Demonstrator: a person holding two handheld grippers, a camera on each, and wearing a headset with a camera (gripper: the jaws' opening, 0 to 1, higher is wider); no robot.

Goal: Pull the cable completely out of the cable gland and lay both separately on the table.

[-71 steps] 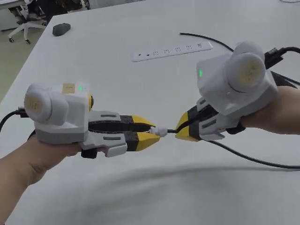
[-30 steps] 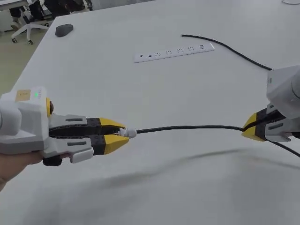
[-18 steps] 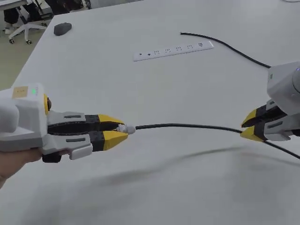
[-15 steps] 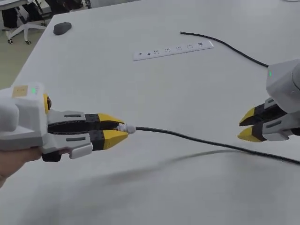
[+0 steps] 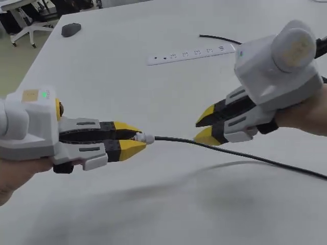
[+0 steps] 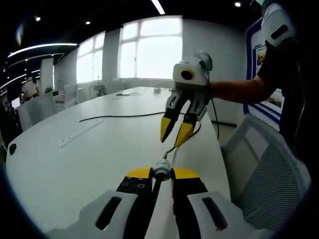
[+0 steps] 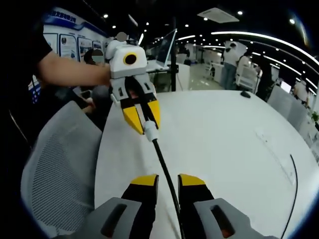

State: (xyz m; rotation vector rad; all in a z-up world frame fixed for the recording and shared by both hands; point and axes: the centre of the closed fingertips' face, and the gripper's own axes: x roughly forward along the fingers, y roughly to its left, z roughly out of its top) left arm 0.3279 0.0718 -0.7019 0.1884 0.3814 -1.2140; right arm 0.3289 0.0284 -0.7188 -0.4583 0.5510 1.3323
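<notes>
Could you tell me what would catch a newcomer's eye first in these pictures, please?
Two yellow-tipped tools face each other over the white table: the left hand-held gripper is shut on a small white cable gland, and the right hand-held gripper hangs open just right of it. A black cable runs from the gland past the open jaws and off to the right; a white power strip lies farther back.

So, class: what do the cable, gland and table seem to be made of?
Cable: black, matt, sagging in a soft curve, so likely a rubber or plastic sheath. Gland: white, smooth-looking, probably plastic. Table: smooth pale top with faint shadows, perhaps laminate; hard to tell.
</notes>
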